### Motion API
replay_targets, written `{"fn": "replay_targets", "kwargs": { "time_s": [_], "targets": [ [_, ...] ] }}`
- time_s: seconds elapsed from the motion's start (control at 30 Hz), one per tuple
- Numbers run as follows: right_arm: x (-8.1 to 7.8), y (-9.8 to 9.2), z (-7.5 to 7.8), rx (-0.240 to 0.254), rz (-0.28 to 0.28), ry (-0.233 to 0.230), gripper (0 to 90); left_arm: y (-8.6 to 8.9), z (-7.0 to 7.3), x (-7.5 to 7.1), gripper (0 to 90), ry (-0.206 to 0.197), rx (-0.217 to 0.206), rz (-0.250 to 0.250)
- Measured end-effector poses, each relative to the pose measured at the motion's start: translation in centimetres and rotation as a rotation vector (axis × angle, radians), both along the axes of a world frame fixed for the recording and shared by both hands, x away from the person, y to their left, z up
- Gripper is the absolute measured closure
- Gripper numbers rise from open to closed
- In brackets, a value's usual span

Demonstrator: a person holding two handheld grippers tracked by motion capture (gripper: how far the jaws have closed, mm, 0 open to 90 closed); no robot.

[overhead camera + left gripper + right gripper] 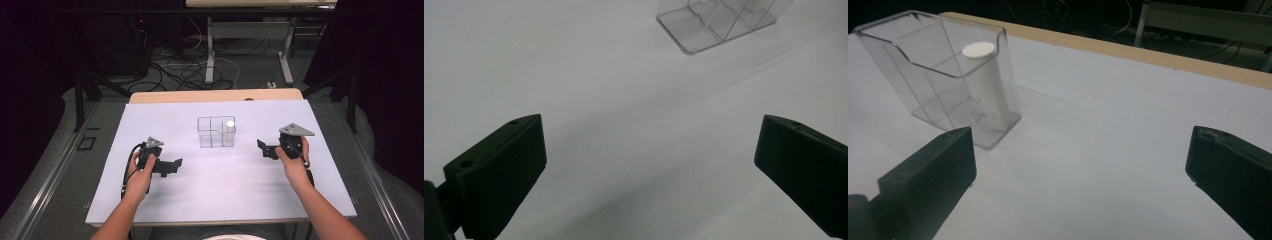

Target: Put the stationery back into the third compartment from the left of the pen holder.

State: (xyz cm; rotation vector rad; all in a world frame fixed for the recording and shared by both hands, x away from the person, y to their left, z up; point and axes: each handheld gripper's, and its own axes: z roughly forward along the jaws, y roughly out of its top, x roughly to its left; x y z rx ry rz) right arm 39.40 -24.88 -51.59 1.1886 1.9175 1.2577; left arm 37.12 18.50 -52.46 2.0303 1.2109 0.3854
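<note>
1. High view: white table (220, 185) w/ wooden far edge, dark room behind, cables on floor beyond.
2. Centre of table: clear plastic box (216, 132), split into compartments, standing upright.
3. Inside box: white tube (230, 131), upright w/ slight lean, in far-right compartment as seen from above; base on box floor.
4. Left gripper (175, 165): held in left hand (139, 176), near-left of box, well apart from it; jaws spread wide, nothing between.
5. Left gripper view: box corner (719, 25) at top, bare table between jaws.
6. Right gripper (261, 147): held in right hand (294, 162), right of box, near but not touching; jaws spread wide, nothing between.
7. Right gripper view: box (943, 75) at upper left, tube (985, 82) against its near corner wall, above left jaw.
</note>
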Motion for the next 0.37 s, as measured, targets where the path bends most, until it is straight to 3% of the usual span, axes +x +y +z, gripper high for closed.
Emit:
{"fn": "replay_targets", "kwargs": {
  "time_s": [0.17,0.37],
  "targets": [
    [0.0,-0.7,-1.0,-0.021,-0.015,0.035,0.0,0.1,0.0,0.0,0.3,0.001,-0.002,0.004],
    [0.1,-1.4,-1.5,0.001,-0.045,0.062,0.0,0.3,0.1,0.1,0.3,-0.005,0.007,0.002]
  ]
}}
